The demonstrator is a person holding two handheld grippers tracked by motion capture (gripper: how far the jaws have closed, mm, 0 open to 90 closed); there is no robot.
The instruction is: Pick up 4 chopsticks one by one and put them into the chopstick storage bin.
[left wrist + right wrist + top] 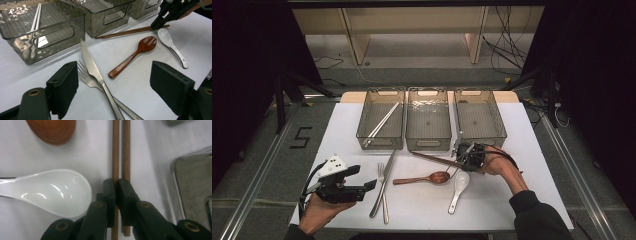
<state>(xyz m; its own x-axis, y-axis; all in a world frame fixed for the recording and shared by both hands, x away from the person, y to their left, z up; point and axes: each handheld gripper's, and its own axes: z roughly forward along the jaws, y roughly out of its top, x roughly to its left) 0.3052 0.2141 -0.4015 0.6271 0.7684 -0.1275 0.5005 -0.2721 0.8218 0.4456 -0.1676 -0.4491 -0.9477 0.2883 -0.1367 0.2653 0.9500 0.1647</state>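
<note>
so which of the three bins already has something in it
The left bin: a pale pair of chopsticks lies slantwise inside. The middle bin and right bin hold nothing.

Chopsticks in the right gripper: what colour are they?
Brown wood chopsticks; clearest in the right gripper view.

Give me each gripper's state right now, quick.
Left gripper: open, holding nothing, above the knife and fork.
Right gripper: closed on one of the brown chopsticks.
</note>
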